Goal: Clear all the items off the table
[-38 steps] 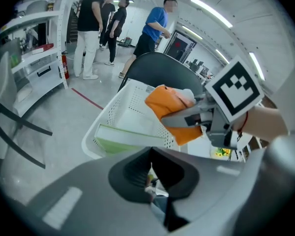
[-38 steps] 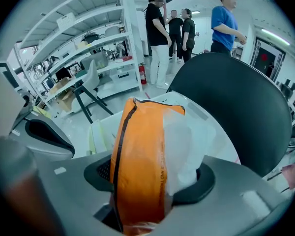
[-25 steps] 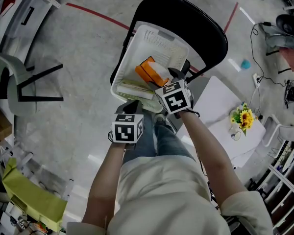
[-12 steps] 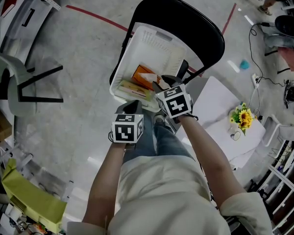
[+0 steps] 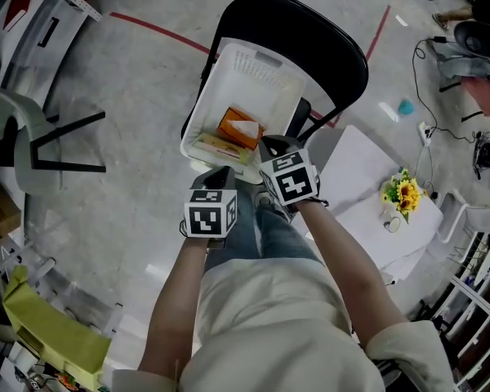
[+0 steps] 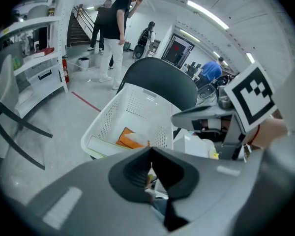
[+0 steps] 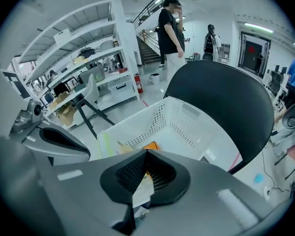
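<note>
Just clenched right hand-held gripper [image 5: 275,147] on nothing, mid-frame. Found orange packet [image 5: 238,127] in white basket [image 5: 253,60], just up-left of it. Held left hand-held gripper [image 5: 220,174] clenched, empty.

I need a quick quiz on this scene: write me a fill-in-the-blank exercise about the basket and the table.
The white perforated plastic basket sits on a black ____.
The flat orange packet lies ____ the basket.
On the white table stand yellow ____.
Missing: chair; inside; flowers.
</note>
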A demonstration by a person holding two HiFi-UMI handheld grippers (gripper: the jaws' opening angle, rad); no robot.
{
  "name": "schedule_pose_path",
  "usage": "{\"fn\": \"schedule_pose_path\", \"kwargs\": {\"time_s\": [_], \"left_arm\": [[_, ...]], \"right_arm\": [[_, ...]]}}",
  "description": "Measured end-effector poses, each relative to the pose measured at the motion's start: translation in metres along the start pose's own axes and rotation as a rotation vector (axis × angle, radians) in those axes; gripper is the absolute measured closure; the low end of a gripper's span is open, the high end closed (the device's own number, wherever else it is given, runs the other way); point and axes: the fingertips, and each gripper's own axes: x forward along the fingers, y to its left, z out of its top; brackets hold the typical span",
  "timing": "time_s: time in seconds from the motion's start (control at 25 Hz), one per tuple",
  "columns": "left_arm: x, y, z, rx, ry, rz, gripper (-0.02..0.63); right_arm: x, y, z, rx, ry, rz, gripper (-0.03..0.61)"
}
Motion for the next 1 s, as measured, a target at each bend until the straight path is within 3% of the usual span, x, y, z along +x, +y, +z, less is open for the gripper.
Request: {"fn": "schedule_pose_path", "kwargs": {"time_s": [0.2, 0.4, 1.0], "left_arm": [[-0.001, -0.004, -0.002, 0.040, 0.006, 0.022, 0.604], [-0.004, -0.012, -0.001, -0.003, -0.006, 0.002, 0.604], [-0.013, -0.050, -0.012, 0.007, -0.037, 0.007, 0.604]], "right_arm": [[-0.008, 0.004, -0.004, 0.002, -0.013, 0.012, 0.580], [-0.015, 0.007, -0.008, -0.001, -0.018, 0.021, 0.580], [-0.053, 0.000, -0.028, 0.001, -0.062, 0.029, 0.580]]}}
